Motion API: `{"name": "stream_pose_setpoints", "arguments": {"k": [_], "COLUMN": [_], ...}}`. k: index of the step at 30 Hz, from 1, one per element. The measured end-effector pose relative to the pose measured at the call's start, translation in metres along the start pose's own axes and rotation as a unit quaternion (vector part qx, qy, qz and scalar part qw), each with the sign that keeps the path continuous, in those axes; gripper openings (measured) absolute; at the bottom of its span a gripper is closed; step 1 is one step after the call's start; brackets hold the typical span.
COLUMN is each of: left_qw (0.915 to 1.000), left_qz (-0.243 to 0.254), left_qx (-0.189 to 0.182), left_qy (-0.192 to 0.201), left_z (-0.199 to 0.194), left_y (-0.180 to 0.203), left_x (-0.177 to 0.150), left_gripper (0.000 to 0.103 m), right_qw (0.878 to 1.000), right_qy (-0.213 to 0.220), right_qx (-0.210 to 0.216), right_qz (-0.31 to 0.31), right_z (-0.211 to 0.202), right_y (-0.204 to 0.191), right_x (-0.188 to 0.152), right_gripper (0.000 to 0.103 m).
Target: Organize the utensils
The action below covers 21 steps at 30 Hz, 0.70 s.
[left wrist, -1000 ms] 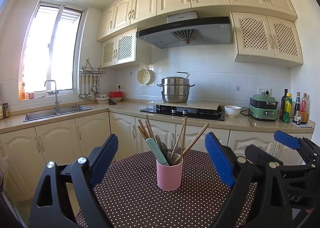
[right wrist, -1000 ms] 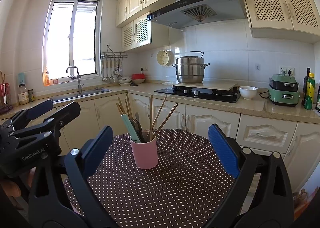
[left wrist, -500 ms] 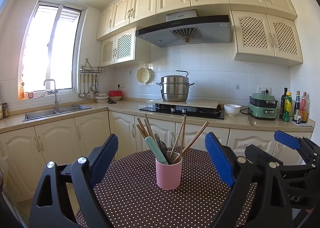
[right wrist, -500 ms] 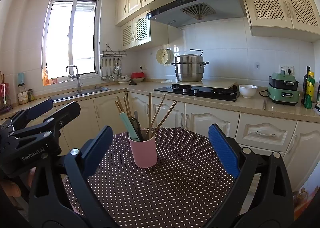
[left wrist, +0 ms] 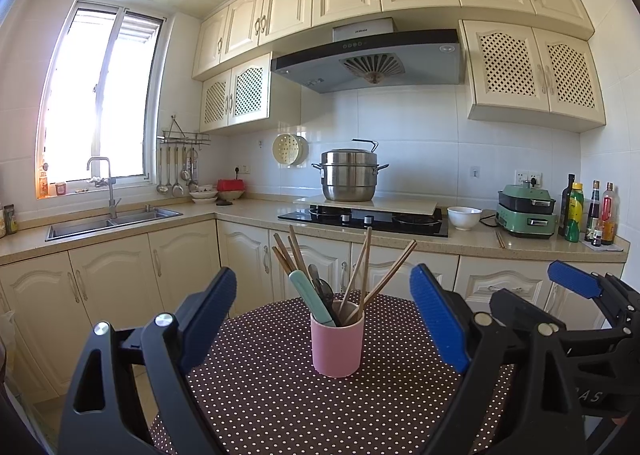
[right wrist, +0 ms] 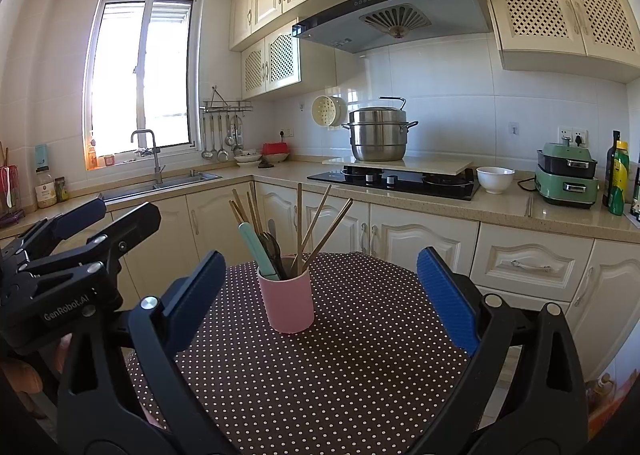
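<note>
A pink cup (left wrist: 337, 347) stands upright on a brown polka-dot table (left wrist: 280, 407). It holds several wooden chopsticks (left wrist: 390, 275), a mint-green handled utensil (left wrist: 310, 295) and dark utensils. The cup also shows in the right wrist view (right wrist: 286, 305) with the chopsticks (right wrist: 320, 219). My left gripper (left wrist: 324, 315) is open and empty, short of the cup. My right gripper (right wrist: 320, 295) is open and empty, also short of the cup. The right gripper shows at the right edge of the left wrist view (left wrist: 576, 287); the left gripper shows at the left of the right wrist view (right wrist: 80, 223).
Behind the table runs a kitchen counter (left wrist: 460, 241) with a sink (left wrist: 112, 219), a black hob (left wrist: 364, 219) with a steel pot (left wrist: 350, 175), a white bowl (left wrist: 464, 217), a green appliance (left wrist: 526, 211) and bottles (left wrist: 588, 211).
Both views have tilted slightly, so the cup sits a little higher in each view. The cup and both open grippers are otherwise the same.
</note>
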<state>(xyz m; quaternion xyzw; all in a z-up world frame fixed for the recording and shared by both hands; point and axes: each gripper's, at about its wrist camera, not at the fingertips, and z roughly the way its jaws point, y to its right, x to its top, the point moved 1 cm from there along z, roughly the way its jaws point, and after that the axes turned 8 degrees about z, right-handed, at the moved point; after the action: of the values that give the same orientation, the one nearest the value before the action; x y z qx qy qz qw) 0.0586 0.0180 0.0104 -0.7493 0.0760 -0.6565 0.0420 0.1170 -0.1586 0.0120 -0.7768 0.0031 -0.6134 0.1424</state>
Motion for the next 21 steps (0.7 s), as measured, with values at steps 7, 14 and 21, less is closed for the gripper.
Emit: {"name": "stream_pose_setpoints", "arguments": {"k": [7, 14, 21], "left_qw": [1.0000, 1.0000, 1.0000], "left_qz": [0.000, 0.000, 0.000], "left_qx": [0.000, 0.000, 0.000], "left_qy": [-0.001, -0.001, -0.001], "left_z": [0.0005, 0.0002, 0.0000], "left_y": [0.0000, 0.0010, 0.0015], "left_x": [-0.0001, -0.0003, -0.0012], "left_gripper": [0.087, 0.087, 0.087], "right_qw": [1.000, 1.000, 1.000], "right_qy": [0.000, -0.002, -0.002], "right_qx": [0.000, 0.000, 0.000], "right_qz": [0.000, 0.001, 0.001], "right_z": [-0.0001, -0.0005, -0.0005], "right_y": [0.0005, 0.0011, 0.0016], "right_x": [0.0002, -0.0021, -0.0022], "right_gripper": [0.095, 0.095, 0.095]}}
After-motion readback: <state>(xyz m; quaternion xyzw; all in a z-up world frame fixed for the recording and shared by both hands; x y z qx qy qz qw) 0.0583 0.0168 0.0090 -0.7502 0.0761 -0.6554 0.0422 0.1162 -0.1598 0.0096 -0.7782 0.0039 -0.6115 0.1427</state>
